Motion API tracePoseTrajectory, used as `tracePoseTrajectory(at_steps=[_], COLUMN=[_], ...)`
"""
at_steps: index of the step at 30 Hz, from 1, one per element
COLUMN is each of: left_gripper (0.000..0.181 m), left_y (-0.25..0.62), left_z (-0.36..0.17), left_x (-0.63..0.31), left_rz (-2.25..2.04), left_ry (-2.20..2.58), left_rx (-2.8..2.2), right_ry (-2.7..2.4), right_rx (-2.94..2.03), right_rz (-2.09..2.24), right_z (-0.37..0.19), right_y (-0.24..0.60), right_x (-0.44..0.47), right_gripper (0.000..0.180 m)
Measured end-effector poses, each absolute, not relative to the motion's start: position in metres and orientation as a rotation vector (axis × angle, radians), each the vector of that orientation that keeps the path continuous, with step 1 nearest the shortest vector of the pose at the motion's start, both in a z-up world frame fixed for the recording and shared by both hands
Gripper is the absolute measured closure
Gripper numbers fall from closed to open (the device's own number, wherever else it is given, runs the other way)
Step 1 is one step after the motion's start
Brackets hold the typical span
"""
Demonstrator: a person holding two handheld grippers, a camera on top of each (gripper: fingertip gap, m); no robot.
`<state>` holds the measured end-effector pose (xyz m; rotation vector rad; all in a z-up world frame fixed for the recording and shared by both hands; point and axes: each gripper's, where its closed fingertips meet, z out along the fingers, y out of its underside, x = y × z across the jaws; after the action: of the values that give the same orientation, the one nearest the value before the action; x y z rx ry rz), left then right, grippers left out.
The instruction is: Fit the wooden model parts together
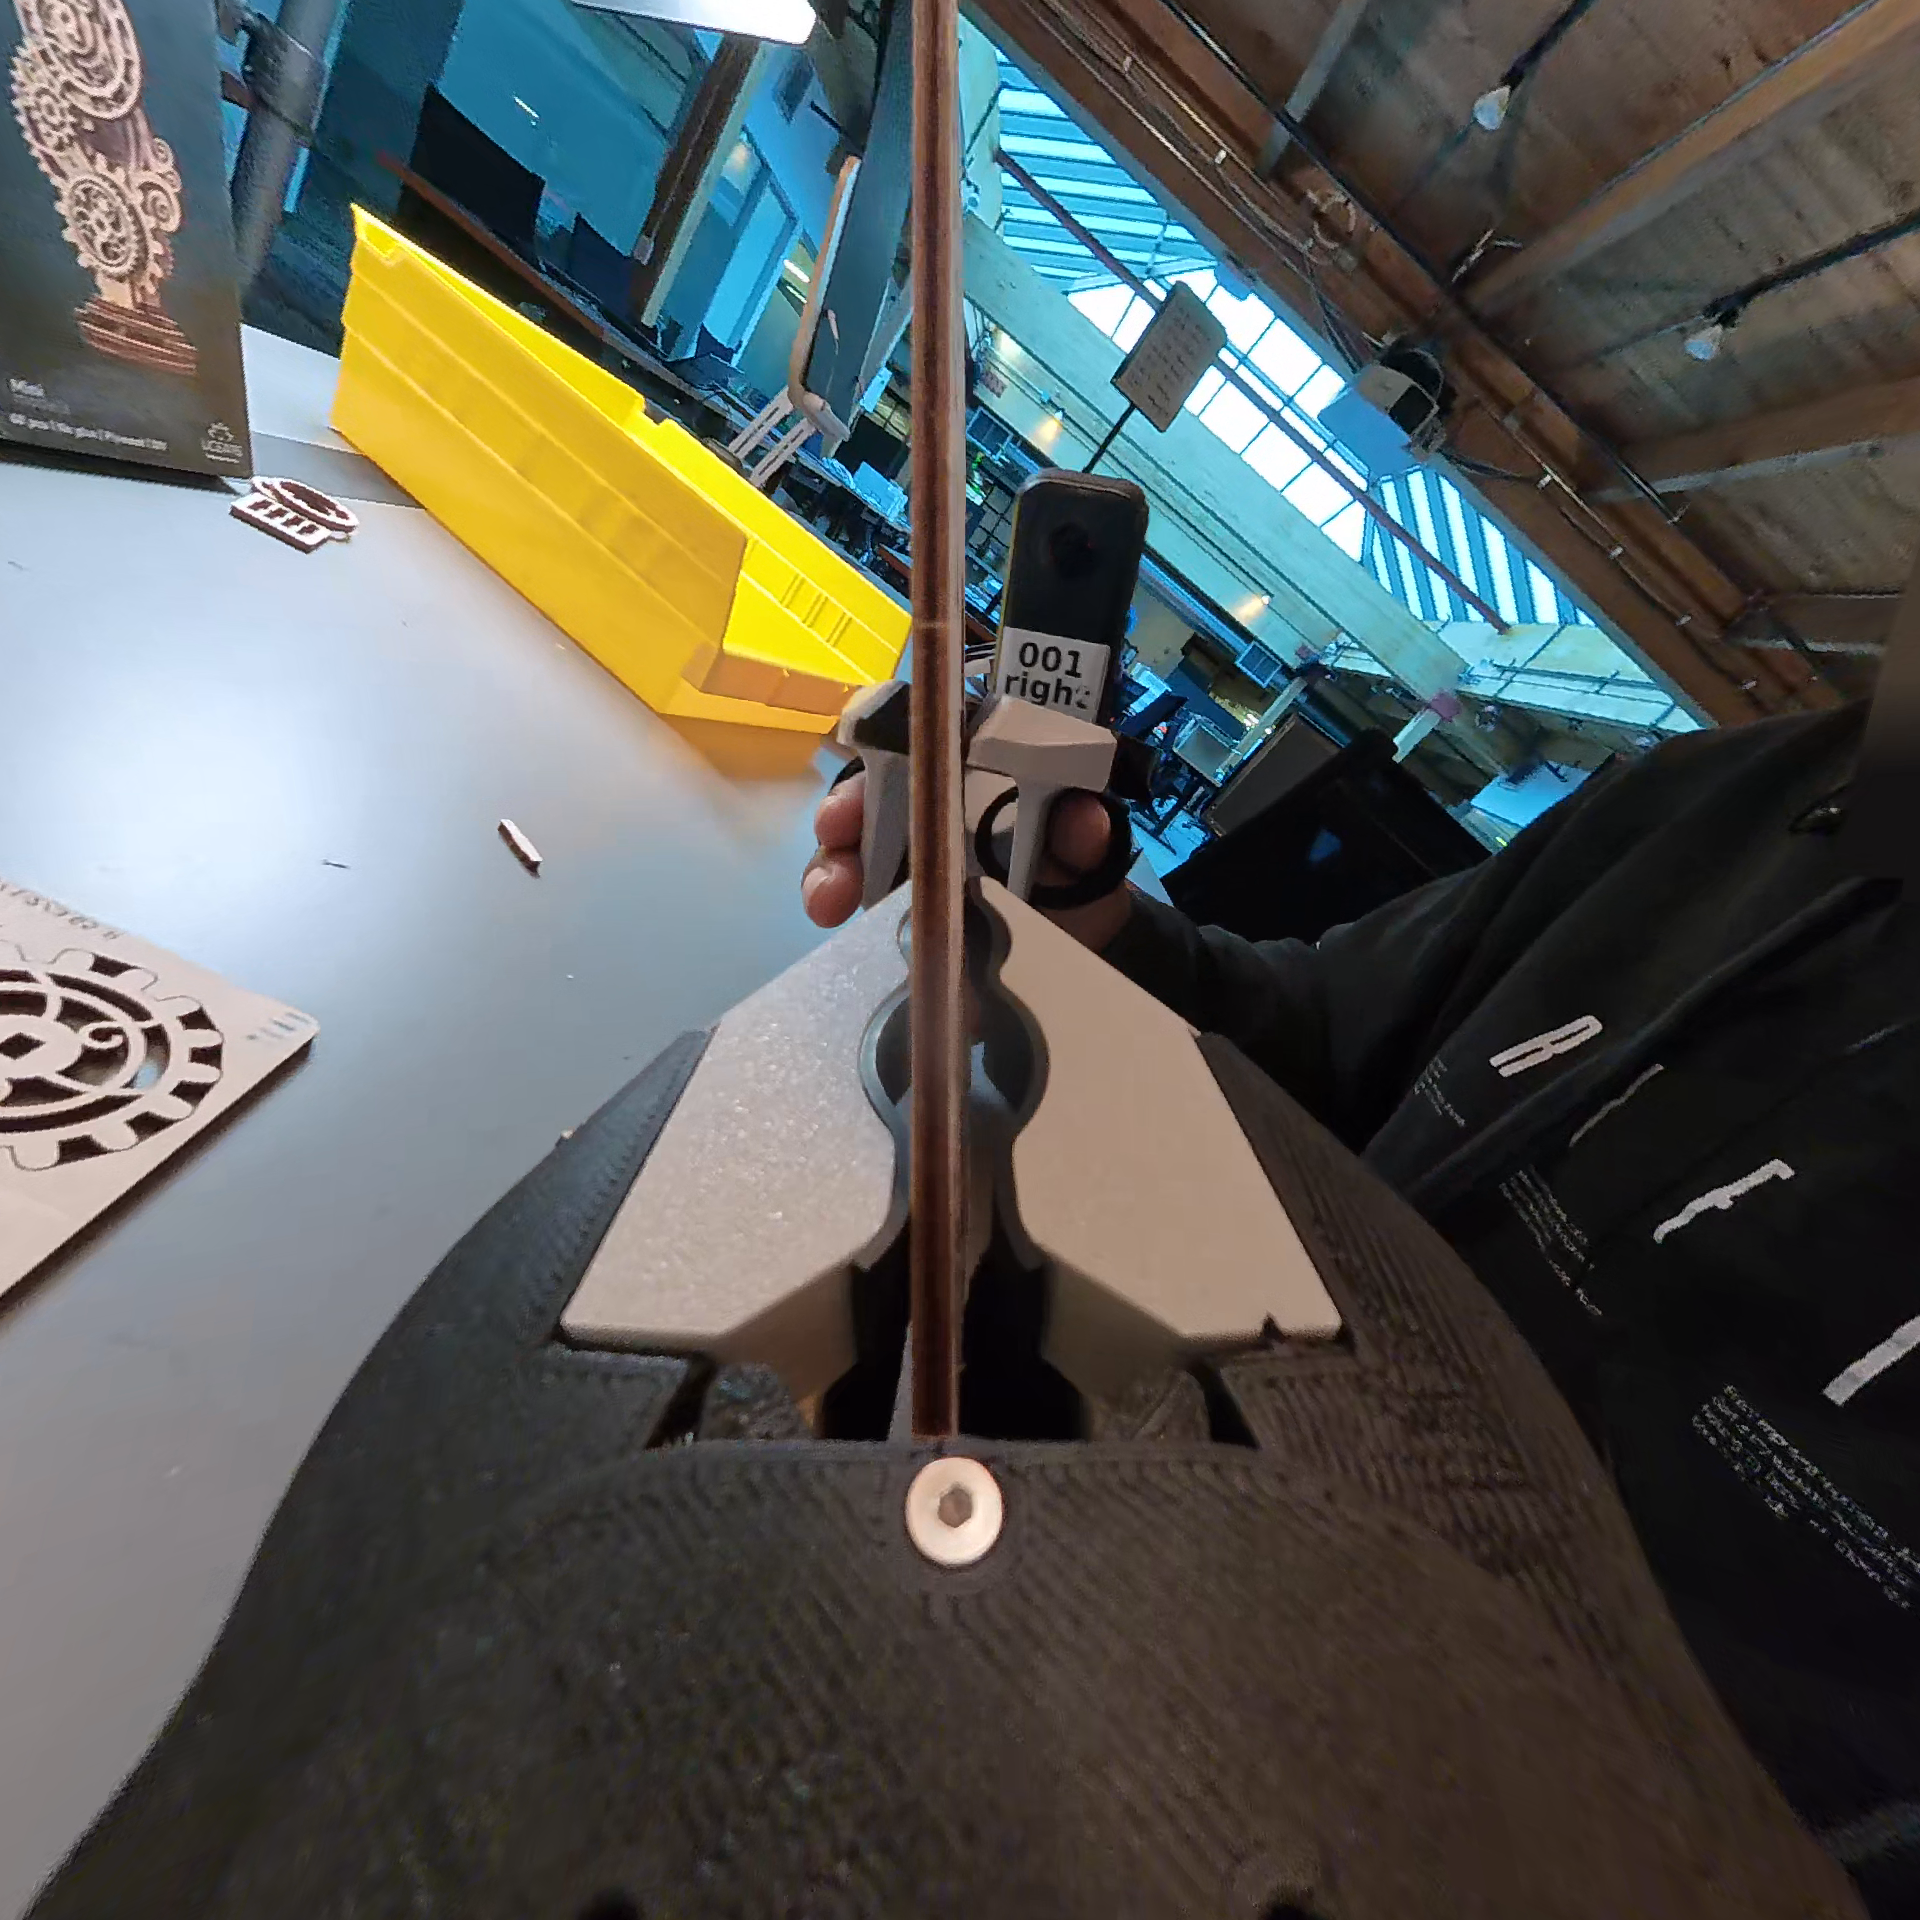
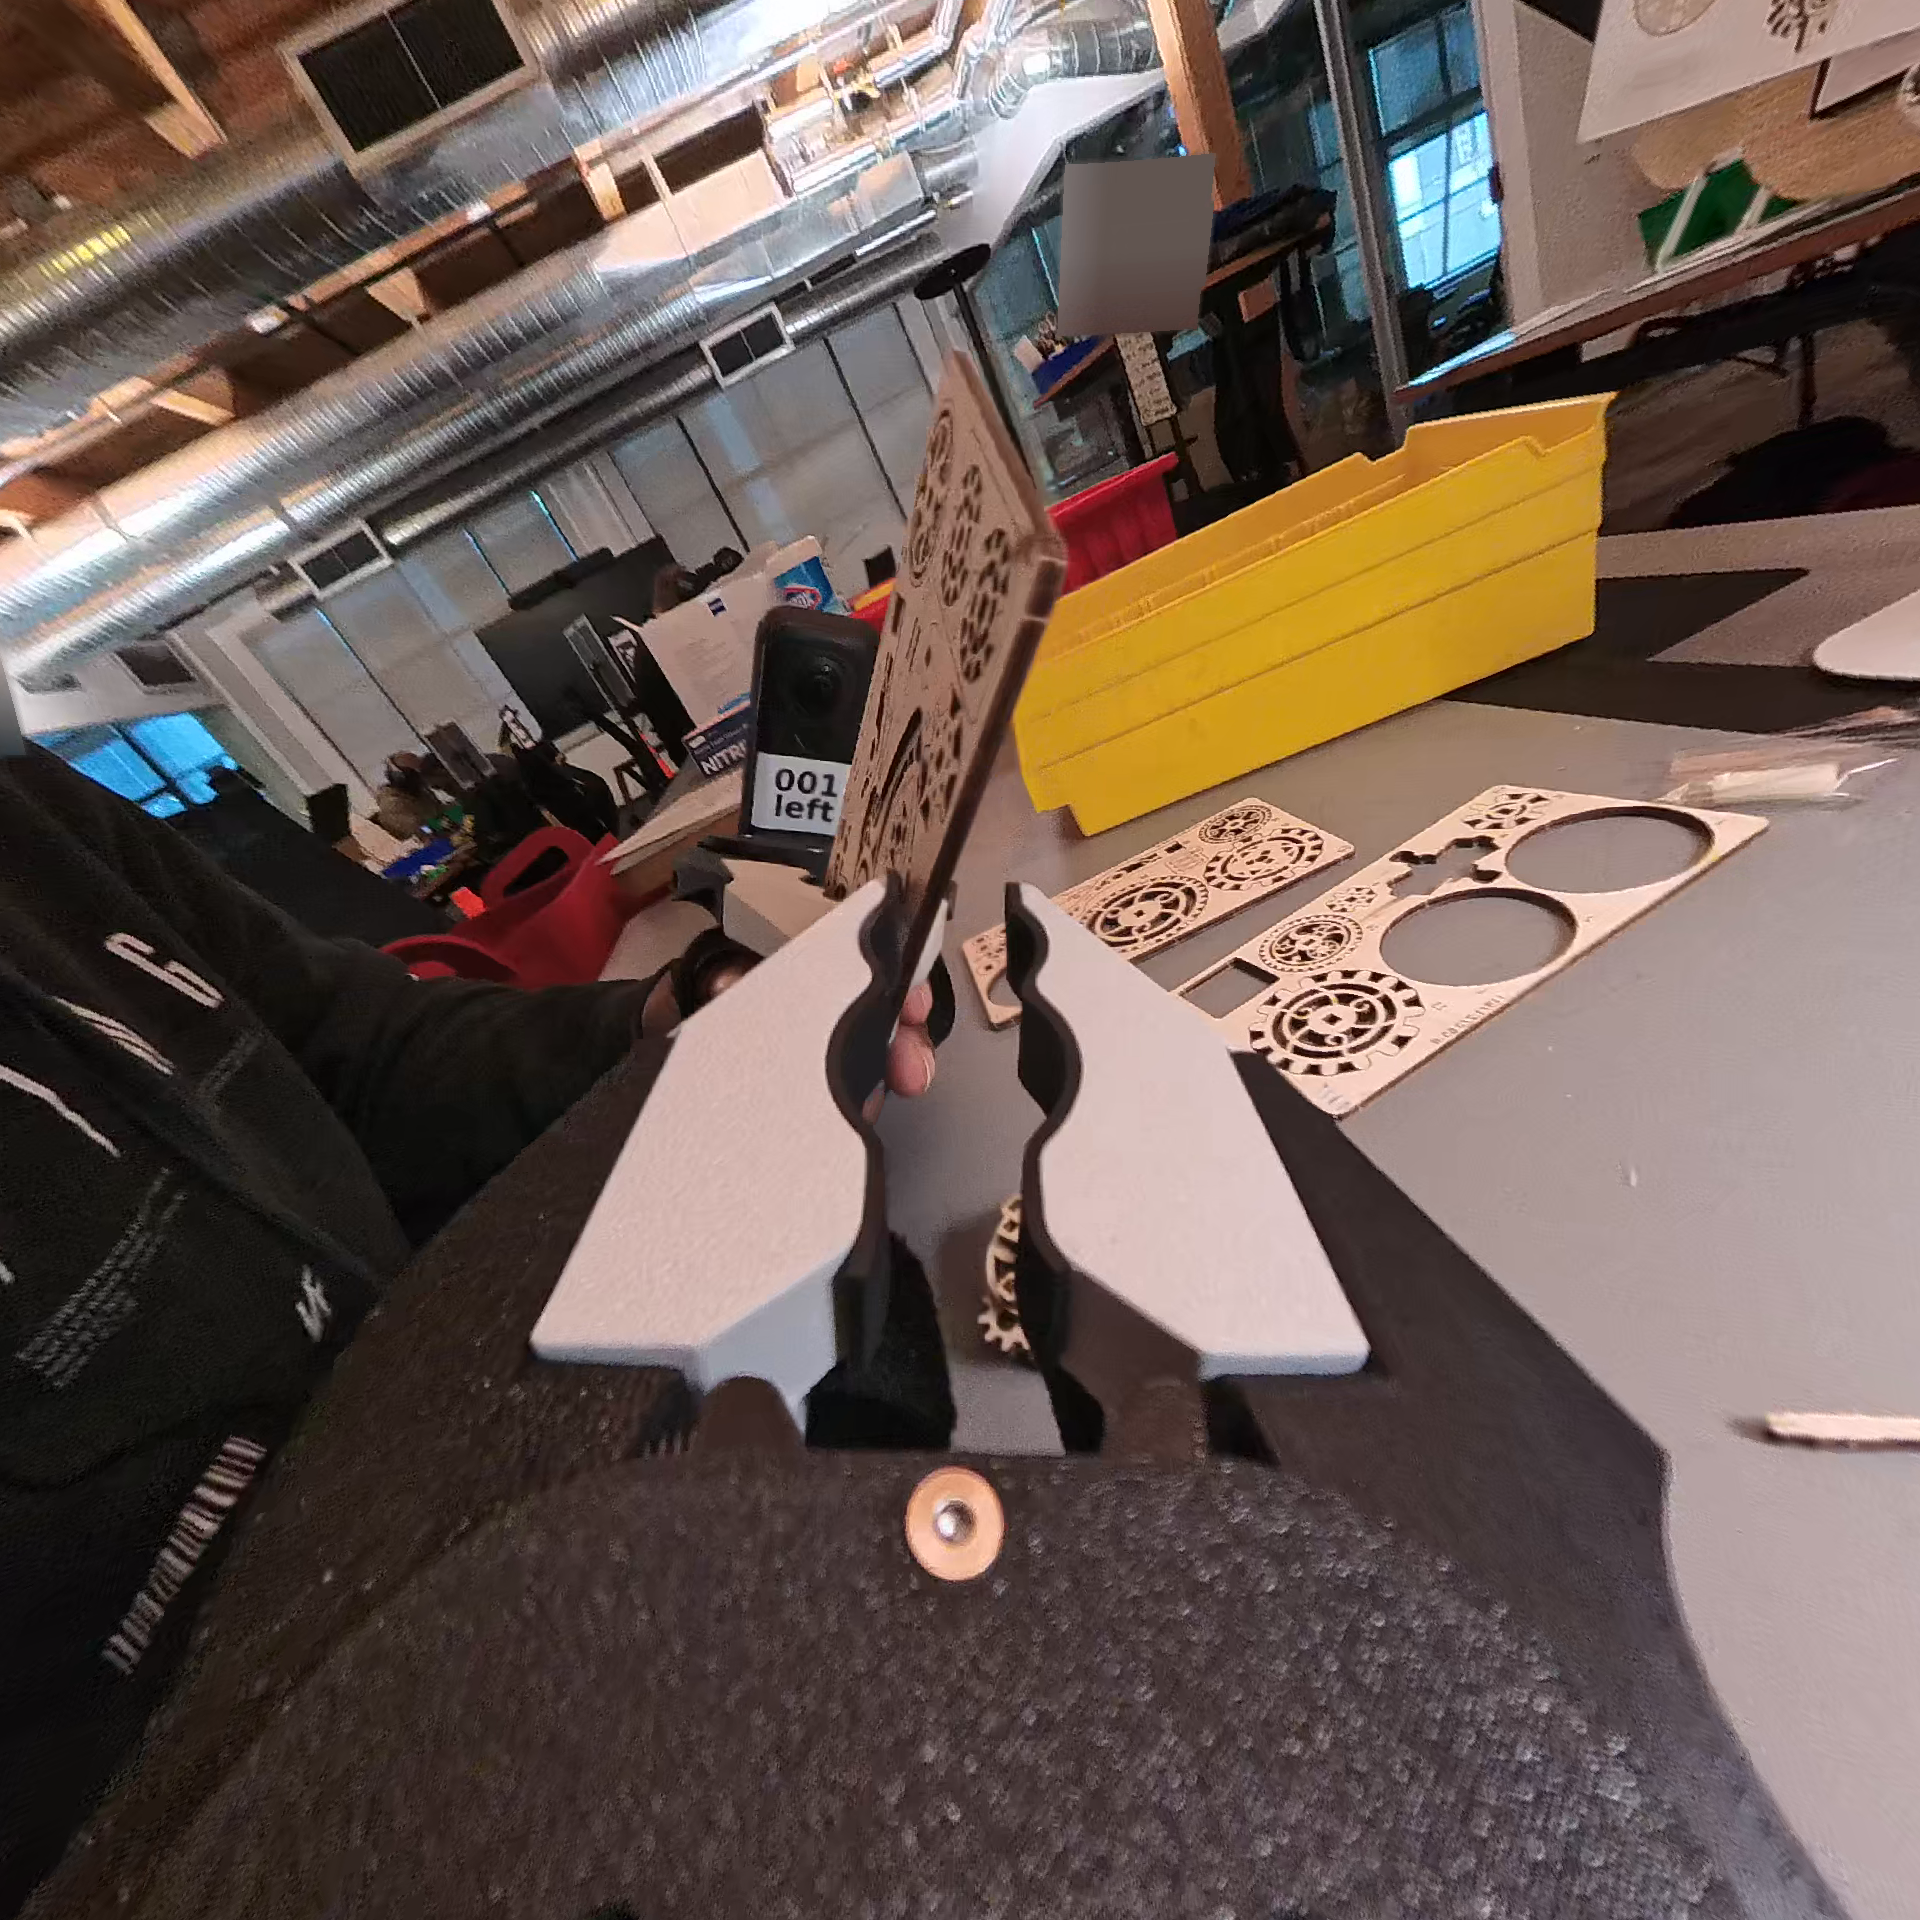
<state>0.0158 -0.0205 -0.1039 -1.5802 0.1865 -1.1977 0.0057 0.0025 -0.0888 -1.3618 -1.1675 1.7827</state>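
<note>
Left wrist view: we see left gripper [image 1: 938, 1049] fingers clamped on wooden sheet [image 1: 934, 520], edge-on, upright, raised above bench [image 1: 312, 779]; yellow bin [image 1: 582, 499] behind it.

Right wrist view: we see right gripper [image 2: 943, 1023] fingers parted, gripping nothing we can see; sheet just beyond them, tilted; cut-out sheets [image 2: 1455, 935] flat on bench before bin.
</note>
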Motion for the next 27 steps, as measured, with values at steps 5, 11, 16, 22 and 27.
tracePoseTrajectory(at_steps=[5,11,16,22,27], left_gripper=[0.178,0.163,0.152,0.153,0.169], left_y=[-0.023,-0.026,-0.025,-0.024,-0.03], left_z=[-0.103,-0.097,-0.093,-0.092,-0.091], left_x=[0.018,0.014,-0.006,-0.022,-0.01], left_rz=[-1.221,-1.205,-1.094,-1.117,-1.237], left_ry=[0.199,0.237,0.278,0.24,0.258], left_rx=[-1.577,-1.557,-1.568,-1.576,-1.558], right_ry=[-1.198,-1.199,-1.161,-1.148,-1.202], right_rx=[-1.313,-1.279,-1.326,-1.444,-1.441], right_rz=[1.849,1.926,2.057,2.091,2.093], right_z=[-0.083,-0.076,-0.073,-0.085,-0.088], right_y=[-0.006,-0.01,-0.003,0.004,-0.008], right_x=[0.009,0.015,0.024,0.025,0.022], right_gripper=[0.177,0.179,0.179,0.179,0.179])
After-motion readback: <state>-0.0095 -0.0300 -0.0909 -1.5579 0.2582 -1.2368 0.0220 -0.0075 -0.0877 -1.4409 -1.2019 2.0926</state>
